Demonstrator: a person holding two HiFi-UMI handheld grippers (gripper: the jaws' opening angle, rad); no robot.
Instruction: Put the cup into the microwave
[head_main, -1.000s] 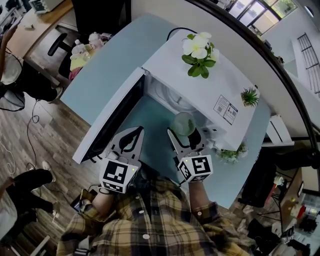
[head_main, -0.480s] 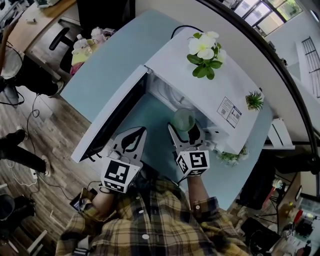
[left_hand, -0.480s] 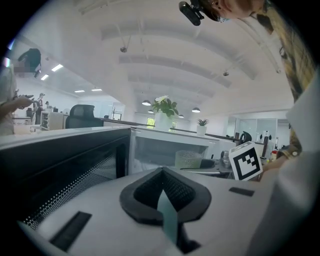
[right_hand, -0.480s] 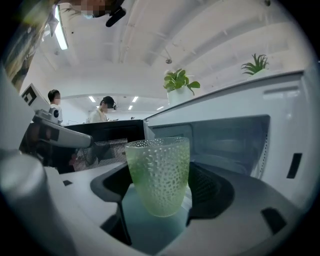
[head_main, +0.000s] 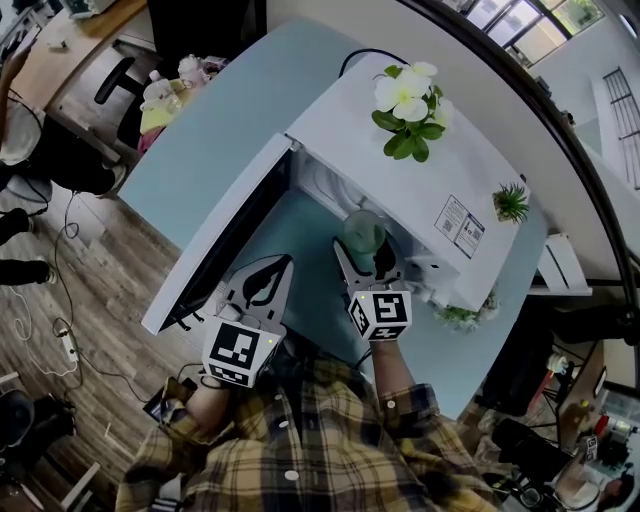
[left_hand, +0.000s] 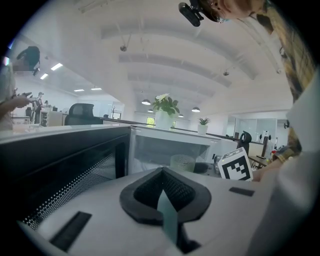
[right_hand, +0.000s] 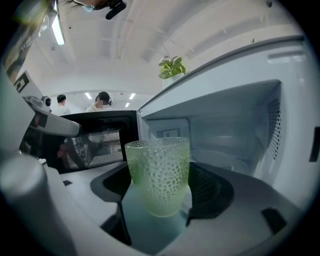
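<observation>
A green dimpled glass cup (head_main: 363, 235) (right_hand: 159, 172) stands upright between the jaws of my right gripper (head_main: 365, 255) (right_hand: 157, 200), which is shut on it. The cup hangs at the mouth of the white microwave (head_main: 400, 185), whose cavity (right_hand: 225, 135) lies just ahead. Its door (head_main: 215, 240) (right_hand: 95, 137) is swung open to the left. My left gripper (head_main: 262, 285) (left_hand: 165, 200) is shut and holds nothing, just in front of the open door. In the left gripper view the cup (left_hand: 181, 163) shows beside the right gripper's marker cube (left_hand: 235, 165).
A pot of white flowers (head_main: 405, 95) and a small green plant (head_main: 510, 202) stand on top of the microwave. Another plant (head_main: 462, 312) sits at its right side. The teal table (head_main: 220, 130) holds bottles and small items (head_main: 165, 95) at its far left corner.
My right gripper has carried the cup a little forward, closer to the microwave's opening. The left gripper has stayed about where it was.
</observation>
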